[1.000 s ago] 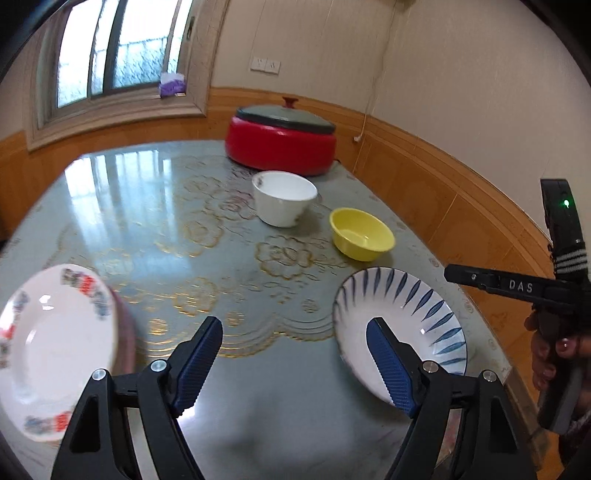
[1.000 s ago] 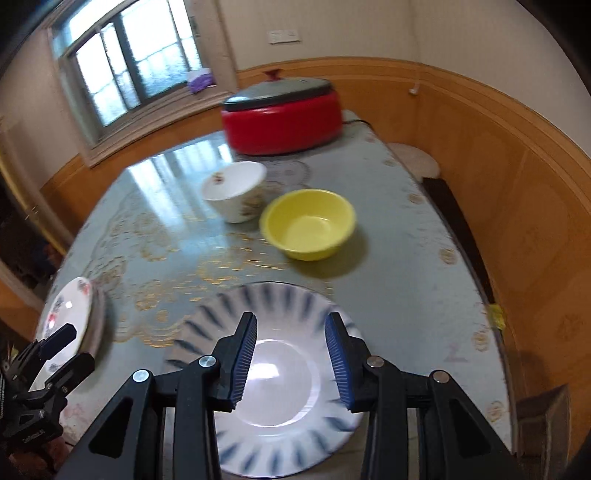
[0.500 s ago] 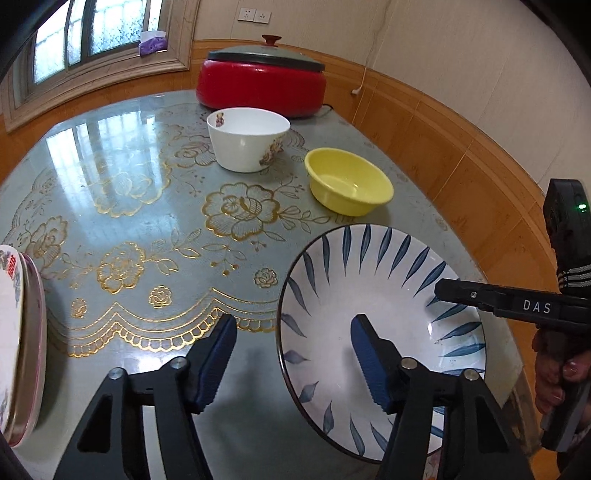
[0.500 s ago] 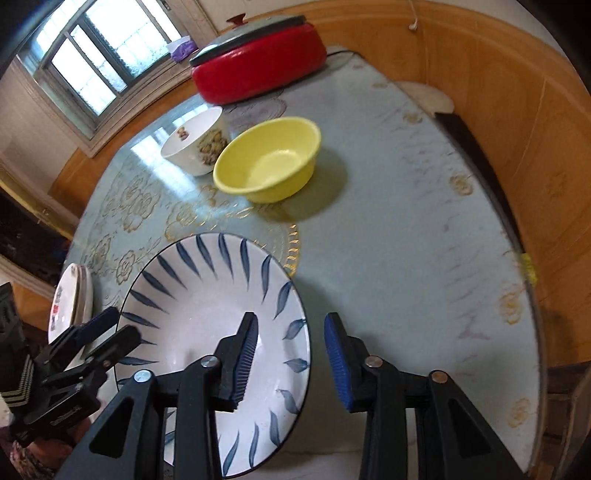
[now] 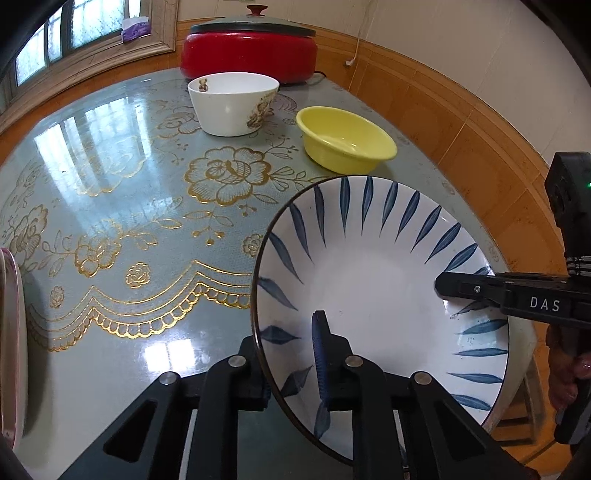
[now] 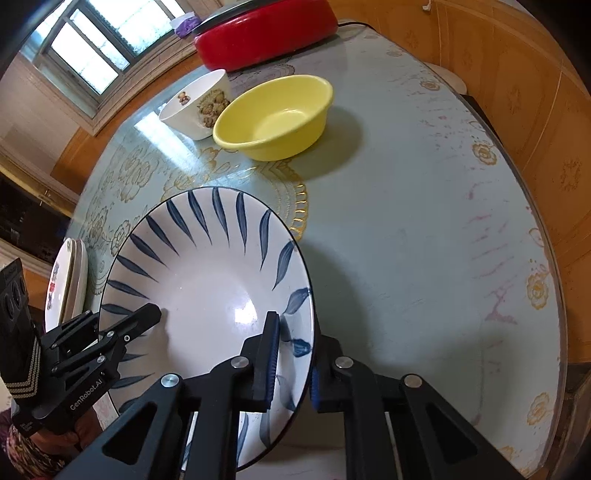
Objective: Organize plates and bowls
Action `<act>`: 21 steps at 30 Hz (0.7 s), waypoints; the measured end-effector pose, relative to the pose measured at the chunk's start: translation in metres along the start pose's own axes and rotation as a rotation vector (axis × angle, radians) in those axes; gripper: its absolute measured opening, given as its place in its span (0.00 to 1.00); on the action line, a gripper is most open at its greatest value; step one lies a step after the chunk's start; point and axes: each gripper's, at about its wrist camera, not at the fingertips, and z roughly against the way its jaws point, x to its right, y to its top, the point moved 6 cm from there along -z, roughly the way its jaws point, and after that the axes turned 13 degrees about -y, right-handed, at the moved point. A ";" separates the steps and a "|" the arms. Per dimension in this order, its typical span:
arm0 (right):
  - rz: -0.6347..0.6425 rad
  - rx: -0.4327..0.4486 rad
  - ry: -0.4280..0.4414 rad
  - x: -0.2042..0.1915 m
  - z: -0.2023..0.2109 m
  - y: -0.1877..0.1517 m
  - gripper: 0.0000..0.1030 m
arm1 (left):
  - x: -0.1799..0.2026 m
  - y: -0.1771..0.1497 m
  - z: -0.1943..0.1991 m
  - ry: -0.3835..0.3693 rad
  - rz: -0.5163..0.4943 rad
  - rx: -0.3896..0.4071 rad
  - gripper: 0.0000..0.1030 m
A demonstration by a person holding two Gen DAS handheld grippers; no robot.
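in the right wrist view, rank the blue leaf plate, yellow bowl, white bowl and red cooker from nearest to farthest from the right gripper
1. Blue leaf plate: its rim sits between the closing jaws of the right gripper.
2. Yellow bowl: beyond the plate, mid table.
3. White bowl: just behind the yellow bowl, to its left.
4. Red cooker: far end, near the window.
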 end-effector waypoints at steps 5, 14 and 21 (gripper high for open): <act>0.039 0.011 0.027 -0.022 0.001 0.005 0.12 | -0.016 -0.002 0.014 0.031 0.029 0.025 0.18; 0.194 0.039 0.045 -0.085 -0.009 0.023 0.12 | -0.064 -0.011 0.047 0.120 0.107 0.081 0.18; 0.263 0.047 0.056 -0.119 -0.021 0.032 0.12 | -0.095 -0.018 0.062 0.182 0.173 0.113 0.18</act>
